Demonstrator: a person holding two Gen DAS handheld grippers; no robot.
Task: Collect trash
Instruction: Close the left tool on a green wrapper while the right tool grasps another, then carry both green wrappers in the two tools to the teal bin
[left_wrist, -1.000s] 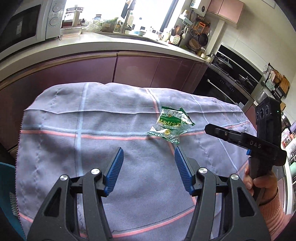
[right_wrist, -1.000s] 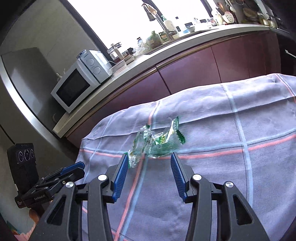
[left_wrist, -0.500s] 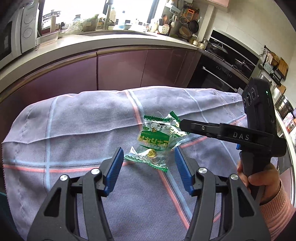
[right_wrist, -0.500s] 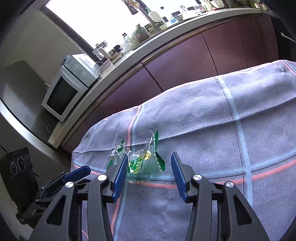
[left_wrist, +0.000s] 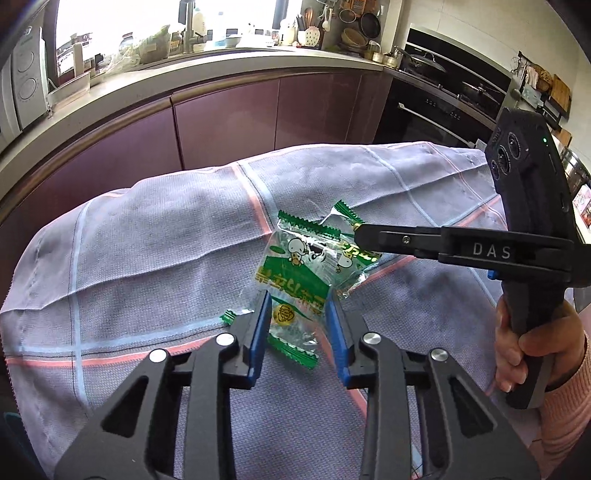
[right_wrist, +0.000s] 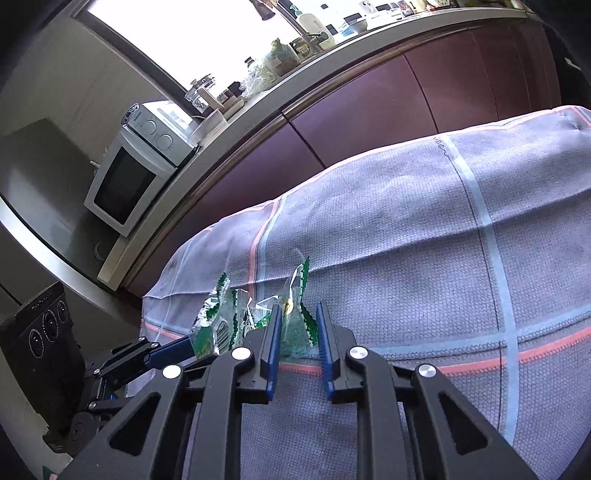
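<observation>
Tongs, left (left_wrist: 297, 308): black plastic arms, blue ribbed pads, silver rivets. Narrowed to a small gap, pads pressing both sides of the crinkled clear-and-green plastic snack wrapper (left_wrist: 295, 280) at its lower half. Wrapper has serrated green ends, a yellow round emblem between the pads, cartoon figures and white script on a green band; script not legible to me.

Tongs, right (right_wrist: 297, 325): same build, likewise narrowed, pads closed against a green serrated flap of the wrapper's far end (right_wrist: 295, 325). In the left view this tool comes in side-on from the right, black body lettered "DAS", green indicator light on its upper block, tip overlapping the wrapper's upper right corner. Right hand (left_wrist: 532, 354) grips its handle; pink knit cuff cut off at frame edge.

Wrapper sits between both tongs, just above or on the table (left_wrist: 147, 258); contact underneath hidden. Table is draped in a grey-lilac woven cloth (right_wrist: 406, 221), waffle texture, pale blue and salmon stripes, creased folds.

Beyond: glossy maroon cabinet fronts (left_wrist: 221, 118), pale worktop, white microwave (right_wrist: 129, 181) with two dials, brand print too small to read. Black built-in oven (left_wrist: 436, 107) at far right. Window blown out; worktop clutter indistinct.
</observation>
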